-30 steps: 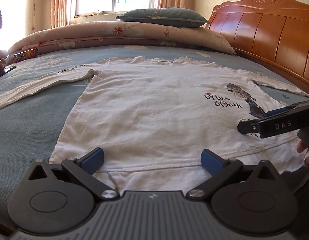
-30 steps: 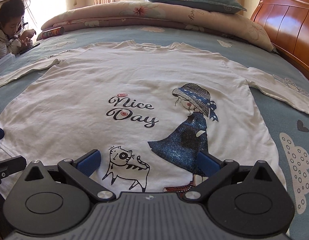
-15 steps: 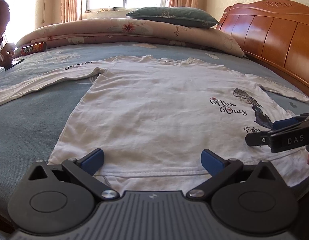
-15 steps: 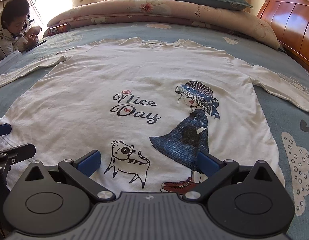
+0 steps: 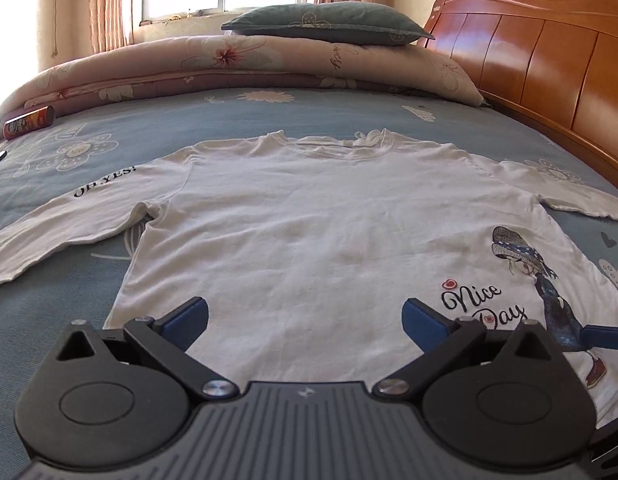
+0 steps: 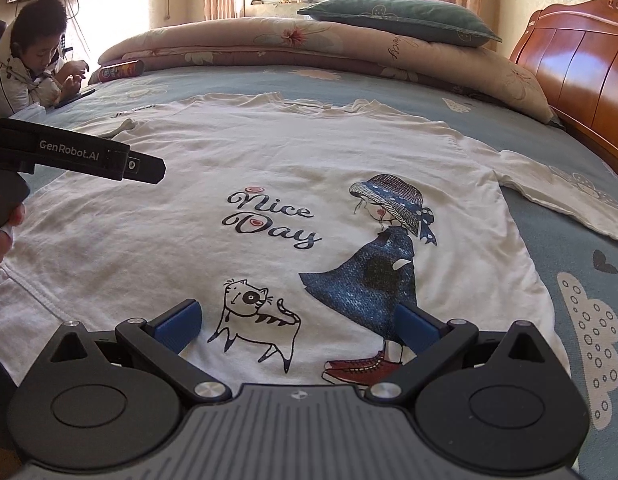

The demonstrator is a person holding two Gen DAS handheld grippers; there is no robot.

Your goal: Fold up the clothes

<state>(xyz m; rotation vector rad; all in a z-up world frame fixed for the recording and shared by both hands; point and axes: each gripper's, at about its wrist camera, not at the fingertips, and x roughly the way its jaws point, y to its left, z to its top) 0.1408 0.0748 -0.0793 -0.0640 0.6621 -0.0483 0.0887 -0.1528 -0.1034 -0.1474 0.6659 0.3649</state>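
Both tongs (image 5: 305, 316) (image 6: 297, 320) have risen, open, above the shirt (image 6: 269, 168)

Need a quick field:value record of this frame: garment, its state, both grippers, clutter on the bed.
garment: white long-sleeved shirt, print side up
state: spread flat on the bed, both sleeves out, no fold made
left gripper: open, above the hem, holding nothing
right gripper: open, above the hem near the cat print, holding nothing
clutter: snack can, folded quilt with pillow on top
bystander: person at the bed's far left edge
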